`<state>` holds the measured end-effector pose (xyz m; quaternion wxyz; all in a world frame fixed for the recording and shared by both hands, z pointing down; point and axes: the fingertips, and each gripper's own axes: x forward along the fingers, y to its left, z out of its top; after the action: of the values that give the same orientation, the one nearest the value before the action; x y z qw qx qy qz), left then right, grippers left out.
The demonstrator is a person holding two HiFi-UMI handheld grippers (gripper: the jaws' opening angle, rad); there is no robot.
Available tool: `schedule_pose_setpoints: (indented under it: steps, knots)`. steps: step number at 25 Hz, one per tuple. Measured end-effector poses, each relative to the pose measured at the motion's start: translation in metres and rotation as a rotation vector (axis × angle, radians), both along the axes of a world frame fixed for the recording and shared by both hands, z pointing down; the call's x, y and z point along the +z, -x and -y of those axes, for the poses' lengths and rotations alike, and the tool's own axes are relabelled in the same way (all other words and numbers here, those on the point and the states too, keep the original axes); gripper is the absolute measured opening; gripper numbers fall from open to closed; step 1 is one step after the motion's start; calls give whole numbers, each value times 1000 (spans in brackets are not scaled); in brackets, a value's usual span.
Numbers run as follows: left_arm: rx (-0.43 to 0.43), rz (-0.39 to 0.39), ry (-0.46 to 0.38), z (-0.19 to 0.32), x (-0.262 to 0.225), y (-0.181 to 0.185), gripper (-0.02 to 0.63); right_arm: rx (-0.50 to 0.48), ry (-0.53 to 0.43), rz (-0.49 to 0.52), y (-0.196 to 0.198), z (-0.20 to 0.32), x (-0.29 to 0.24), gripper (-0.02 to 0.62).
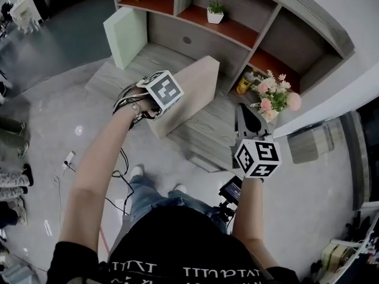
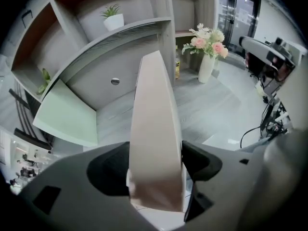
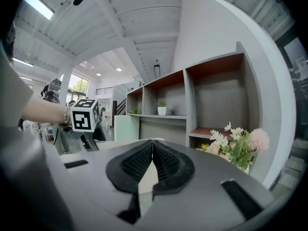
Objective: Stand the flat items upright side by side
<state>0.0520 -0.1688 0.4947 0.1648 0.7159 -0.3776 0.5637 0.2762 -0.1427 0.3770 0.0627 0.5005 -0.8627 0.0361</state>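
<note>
Left claw (image 2: 155, 163) clamps the beige board (image 2: 153, 105) edge-on; a pale green board (image 1: 125, 35) stands nearby; right claw (image 3: 152, 158) is pressed together, empty.

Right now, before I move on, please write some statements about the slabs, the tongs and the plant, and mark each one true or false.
1. The left tongs grip the beige slab. True.
2. The right tongs are open. False: they are shut, with nothing between them.
3. The green slab lies flat. False: it stands upright by the shelf.
4. A potted plant sits on the shelf. True.
</note>
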Motion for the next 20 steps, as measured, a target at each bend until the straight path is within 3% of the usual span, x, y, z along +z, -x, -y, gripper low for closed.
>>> schedule_pose_setpoints:
  steps: [9,16,20]
  knots:
    - [19,-7,-10,2,3,-10,362,-37,-38,-119,13,17,-2,15]
    - [62,-21,-22,29,-5,-34,390,-75,-44,-126,17,22,-5,15]
    - [78,26,37,51,-7,-43,390,-87,-28,-91,9,20,-3,15]
